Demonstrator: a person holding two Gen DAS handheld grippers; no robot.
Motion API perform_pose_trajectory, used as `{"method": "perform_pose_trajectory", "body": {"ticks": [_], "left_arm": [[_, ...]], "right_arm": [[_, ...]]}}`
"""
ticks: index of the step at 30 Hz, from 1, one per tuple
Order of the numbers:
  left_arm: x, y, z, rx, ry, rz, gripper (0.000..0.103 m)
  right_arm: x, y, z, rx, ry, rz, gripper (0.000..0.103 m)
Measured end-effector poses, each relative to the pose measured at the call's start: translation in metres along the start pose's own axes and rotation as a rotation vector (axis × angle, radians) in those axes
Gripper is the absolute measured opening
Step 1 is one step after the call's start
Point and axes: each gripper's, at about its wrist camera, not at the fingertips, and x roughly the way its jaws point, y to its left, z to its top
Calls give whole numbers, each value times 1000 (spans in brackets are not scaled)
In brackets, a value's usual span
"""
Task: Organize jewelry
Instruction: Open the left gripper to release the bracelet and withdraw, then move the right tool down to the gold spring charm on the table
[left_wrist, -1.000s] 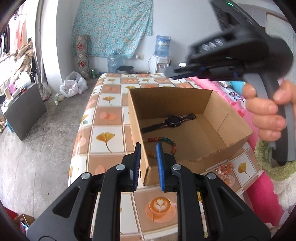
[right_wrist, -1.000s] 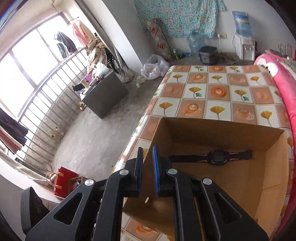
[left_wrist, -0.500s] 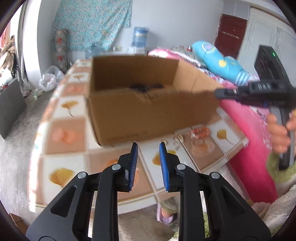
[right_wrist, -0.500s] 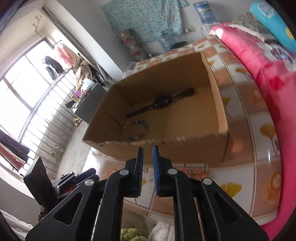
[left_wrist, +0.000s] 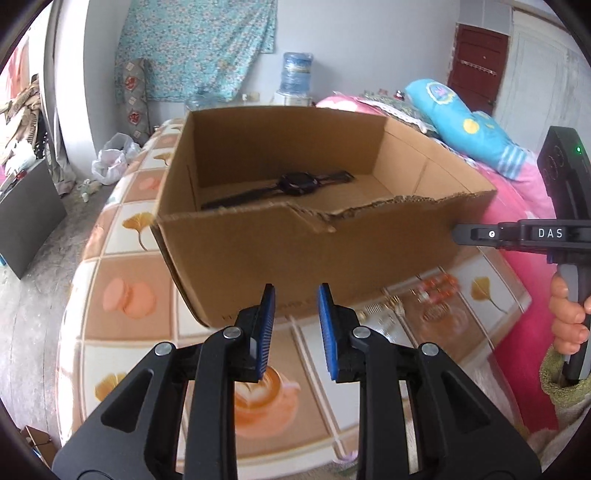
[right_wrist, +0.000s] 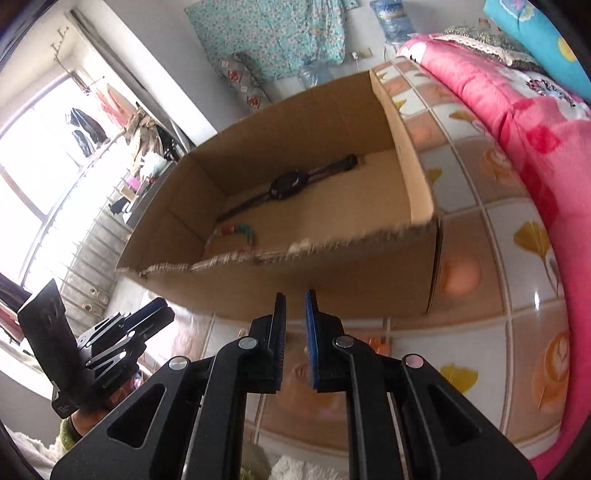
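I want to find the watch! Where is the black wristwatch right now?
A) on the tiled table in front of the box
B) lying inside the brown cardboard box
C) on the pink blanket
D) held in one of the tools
B: the black wristwatch lies flat on the floor of the brown cardboard box, seen in both views, and neither tool holds anything.

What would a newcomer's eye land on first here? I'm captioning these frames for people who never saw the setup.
First, the big open cardboard box filling the middle of the tiled table, with a black watch on its floor and a beaded bracelet near its front wall. Then the orange jewelry on the table just outside the box, beyond the open, empty left gripper.
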Motion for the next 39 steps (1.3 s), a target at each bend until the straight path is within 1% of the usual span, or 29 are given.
{"method": "perform_pose_trajectory", "body": {"ticks": [1,2,6,7,9,10,11,12,15,16,19,21,23,26,27,29,31,34,37,39], "left_arm": [[1,2,2,-1,-6,8,22],[4,5,5,-8,-9,-2,22],[9,8,6,-13,-10,-6,22],[11,7,5,-8,-3,-14,22],[11,1,0,-2,7,-57,22],[11,-2,-2,2,14,-77,22],[13,-7,-6,12,32,-114,23],[15,-15,-10,36,51,-139,23],[20,-42,-21,136,86,-163,23],[22,-50,-24,171,93,-161,23],[34,-73,-30,281,121,-120,23],[40,-80,-30,315,135,-115,22],[43,-82,-29,323,136,-125,22],[48,-85,-27,333,150,-145,18],[52,-86,-26,345,164,-141,16],[55,-86,-25,360,166,-141,15],[59,-87,-22,358,174,-141,15],[59,-89,-18,363,175,-143,12],[59,-93,-16,376,182,-152,1],[59,-95,-17,391,180,-144,0]], "right_arm": [[1,-1,2,-4,-11,-3,11],[1,-3,4,-4,-16,-5,11],[3,-5,2,-8,-31,16,11],[3,-3,-2,-19,-29,26,11],[4,3,-12,-48,-12,51,12],[5,5,-16,-60,-3,56,15],[7,9,-23,-80,15,55,22],[9,11,-29,-94,31,52,24],[16,16,-47,-130,77,24,25],[17,16,-53,-135,92,20,25],[19,16,-63,-134,106,18,25],[18,16,-67,-136,103,8,25],[19,17,-67,-140,101,9,25],[18,15,-68,-137,88,7,25],[18,13,-68,-131,86,10,25],[19,10,-68,-117,87,19,25],[20,7,-68,-112,86,25,25],[18,3,-70,-106,83,33,25],[16,-2,-70,-91,80,43,25],[15,-5,-69,-84,77,47,25]]}}
